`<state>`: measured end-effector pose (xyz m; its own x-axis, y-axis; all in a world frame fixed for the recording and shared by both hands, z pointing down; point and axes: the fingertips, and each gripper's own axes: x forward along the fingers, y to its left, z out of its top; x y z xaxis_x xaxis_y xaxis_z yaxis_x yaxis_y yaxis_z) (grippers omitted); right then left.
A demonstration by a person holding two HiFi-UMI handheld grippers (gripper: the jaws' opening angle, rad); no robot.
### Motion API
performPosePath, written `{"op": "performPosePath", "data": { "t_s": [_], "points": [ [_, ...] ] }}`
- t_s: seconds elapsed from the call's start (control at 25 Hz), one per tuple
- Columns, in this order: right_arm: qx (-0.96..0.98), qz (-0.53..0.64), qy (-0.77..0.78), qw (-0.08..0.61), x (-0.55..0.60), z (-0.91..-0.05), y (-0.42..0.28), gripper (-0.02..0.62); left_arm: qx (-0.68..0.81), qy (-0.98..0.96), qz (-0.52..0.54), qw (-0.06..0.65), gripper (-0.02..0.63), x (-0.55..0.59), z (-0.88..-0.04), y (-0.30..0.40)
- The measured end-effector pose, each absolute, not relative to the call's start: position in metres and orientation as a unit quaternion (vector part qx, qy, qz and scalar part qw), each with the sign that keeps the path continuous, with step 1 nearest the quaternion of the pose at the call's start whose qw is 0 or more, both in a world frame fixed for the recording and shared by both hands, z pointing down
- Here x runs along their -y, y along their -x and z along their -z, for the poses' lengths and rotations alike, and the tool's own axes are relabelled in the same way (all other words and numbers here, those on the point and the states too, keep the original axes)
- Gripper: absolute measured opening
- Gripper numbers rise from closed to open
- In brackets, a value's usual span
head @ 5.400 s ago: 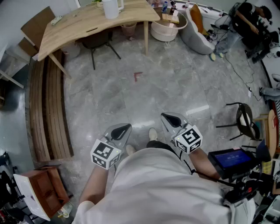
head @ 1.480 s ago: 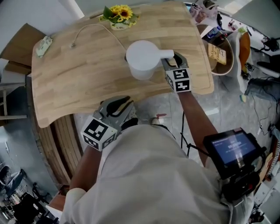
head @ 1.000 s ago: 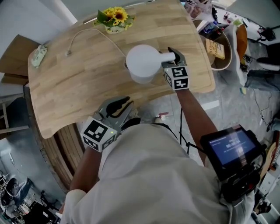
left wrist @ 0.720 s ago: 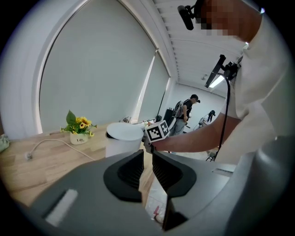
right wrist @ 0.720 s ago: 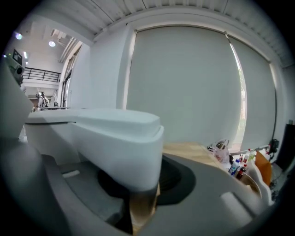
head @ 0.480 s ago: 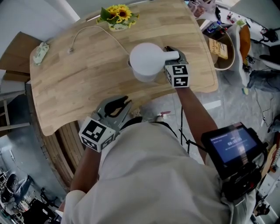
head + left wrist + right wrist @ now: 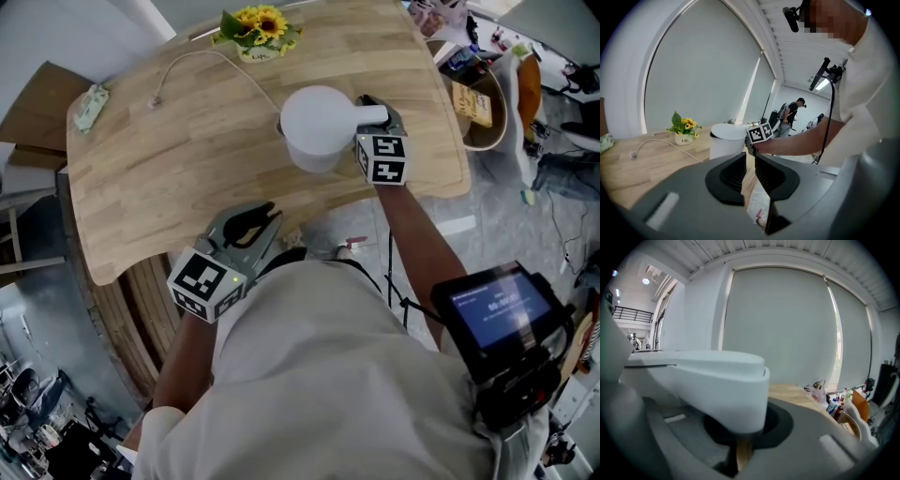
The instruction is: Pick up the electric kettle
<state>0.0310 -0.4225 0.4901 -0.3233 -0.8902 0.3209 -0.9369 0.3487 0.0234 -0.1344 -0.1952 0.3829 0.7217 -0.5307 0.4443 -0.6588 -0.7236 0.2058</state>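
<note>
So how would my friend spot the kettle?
Find the big curved wooden table. Near its front edge, towards the right, stands the kettle. Unlike the small sunflower pot at the far edge, it is big, plain white and has a side handle.

Small white flower pot (image 7: 684, 139), left of the white electric kettle (image 7: 725, 143), carries a short dark word, apparently "Life". Nothing else is legible.

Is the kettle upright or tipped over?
Upright. The head view shows the kettle lid-up, and the left gripper view shows its walls vertical on the table.
</note>
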Motion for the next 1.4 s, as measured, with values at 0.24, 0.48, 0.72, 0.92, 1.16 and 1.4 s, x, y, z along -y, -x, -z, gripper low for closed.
{"op": "performPosePath", "data": {
  "t_s": [0.24,0.48,0.72,0.92,1.16,1.4],
  "points": [
    [0.798,-0.087,-0.581,0.135,0.428,-0.484,-0.033,0.028,0.323,-0.912,-0.18,0.178,0.066,0.193,-0.382,0.131],
    [0.781,-0.106,-0.602,0.124,0.434,-0.487,-0.045,0.028,0.329,-0.91,-0.177,0.18,0.066,0.193,-0.383,0.131],
    [0.778,-0.11,-0.609,0.108,0.437,-0.475,-0.051,0.028,0.33,-0.91,-0.173,0.183,0.066,0.193,-0.384,0.131],
    [0.782,-0.109,-0.604,0.111,0.438,-0.466,-0.054,0.029,0.325,-0.913,-0.167,0.178,0.066,0.197,-0.382,0.126],
    [0.785,-0.108,-0.599,0.111,0.435,-0.456,-0.061,0.029,0.323,-0.914,-0.162,0.182,0.066,0.195,-0.386,0.12],
    [0.793,-0.103,-0.591,0.106,0.432,-0.438,-0.064,0.029,0.313,-0.919,-0.155,0.183,0.066,0.194,-0.389,0.111]
  ]
}}
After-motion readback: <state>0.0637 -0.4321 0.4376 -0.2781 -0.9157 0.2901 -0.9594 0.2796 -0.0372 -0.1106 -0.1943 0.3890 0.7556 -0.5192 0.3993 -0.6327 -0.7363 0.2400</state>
